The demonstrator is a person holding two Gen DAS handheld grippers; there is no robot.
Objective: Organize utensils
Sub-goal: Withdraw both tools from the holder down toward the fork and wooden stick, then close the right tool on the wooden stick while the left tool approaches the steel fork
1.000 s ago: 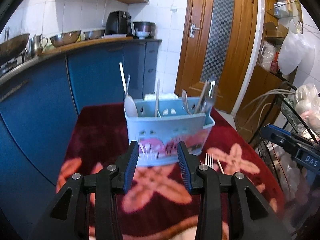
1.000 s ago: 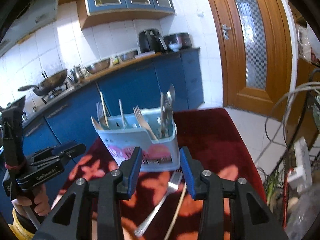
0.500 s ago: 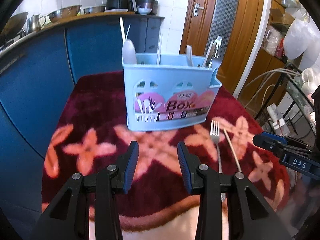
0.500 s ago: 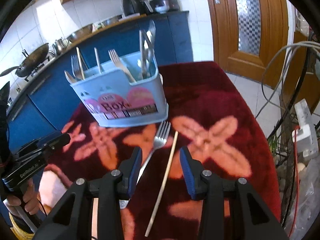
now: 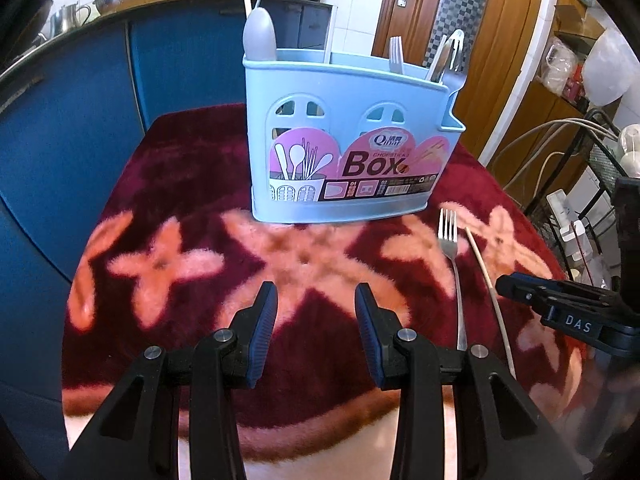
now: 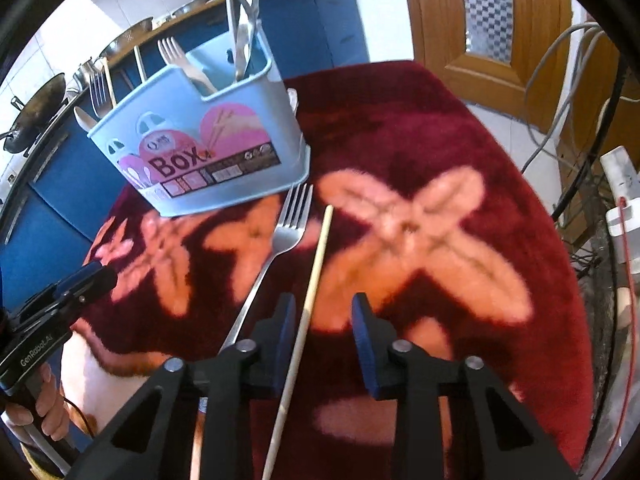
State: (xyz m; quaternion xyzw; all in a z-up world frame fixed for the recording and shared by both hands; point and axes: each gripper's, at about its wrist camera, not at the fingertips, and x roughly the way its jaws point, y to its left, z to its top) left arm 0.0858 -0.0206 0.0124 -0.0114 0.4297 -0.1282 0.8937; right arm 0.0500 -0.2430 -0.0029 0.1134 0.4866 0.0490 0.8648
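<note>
From the left wrist view, the left gripper (image 5: 316, 300) hangs above the dark red plush cloth with pink flower shapes (image 5: 168, 264), its black fingers with blue ribbed pads partly apart and nothing between them. Beyond it stands the light blue plastic utensil box with a pink "Box" label (image 5: 344, 152), upright on the cloth, holding a grey spoon (image 5: 260, 38) at its left end and a pale fork and steel pieces at its right end. To the right of the box's base a steel fork (image 5: 452, 264) lies flat on the cloth, tines toward the box, and just beside it on the right lies a thin pale wooden chopstick (image 5: 486, 276), roughly parallel. The black tip of the right gripper (image 5: 560, 308) enters from the right edge, near the chopstick. Blue kitchen cabinets (image 5: 80, 120) and a brown wooden door (image 5: 420, 4) stand behind. From the right wrist view, the right gripper (image 6: 323, 312) is low over the cloth (image 6: 440, 140) with the chopstick (image 6: 312, 280) running between its fingers, close by the left pad; the jaws have just been closing and stand fairly narrow, but the pads do not press on the stick. The fork (image 6: 280, 240) lies just left of the chopstick, its tines almost at the foot of the box (image 6: 200, 140). At the left edge a hand (image 6: 36, 404) grips the handle of the left gripper (image 6: 80, 284).
</note>
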